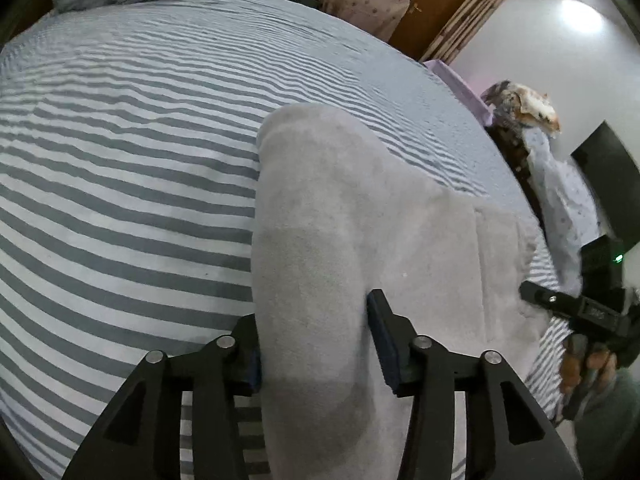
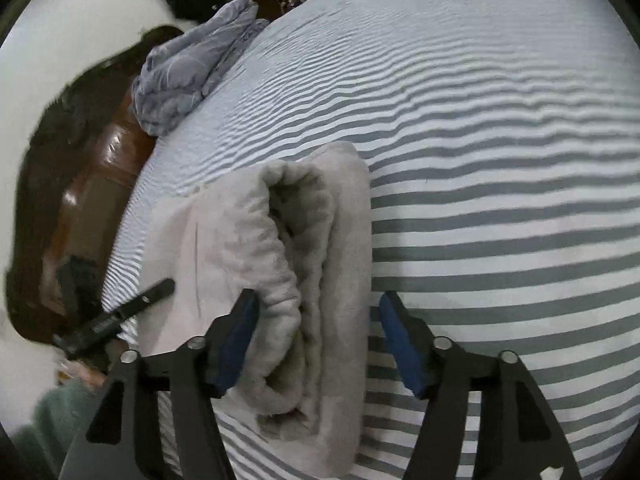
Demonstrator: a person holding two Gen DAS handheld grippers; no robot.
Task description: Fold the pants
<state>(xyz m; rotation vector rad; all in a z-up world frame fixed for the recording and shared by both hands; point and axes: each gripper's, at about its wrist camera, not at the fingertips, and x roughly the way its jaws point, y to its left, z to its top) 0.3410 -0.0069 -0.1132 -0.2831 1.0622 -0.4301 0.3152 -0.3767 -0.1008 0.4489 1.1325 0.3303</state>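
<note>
From where I'm driving, the folded pants (image 2: 320,280) lie on the bed (image 2: 500,160), lower centre in both views. A crumpled blanket (image 2: 188,80) sits on the bed's edge, upper left.

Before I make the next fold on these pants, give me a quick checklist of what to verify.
1. Fluffy light-grey fleece pants folded into a bundle on the striped grey-and-white bedsheet: ok.
2. Left hand-held gripper open, straddling the fabric: ok.
3. Right hand-held gripper open over the bundle's thick folded edge: ok.
4. Either gripper pinching cloth: not ok, both open.
5. Layers aligned underneath: cannot tell.
6. Crumpled blue-grey quilt apart from the pants: ok.
</note>
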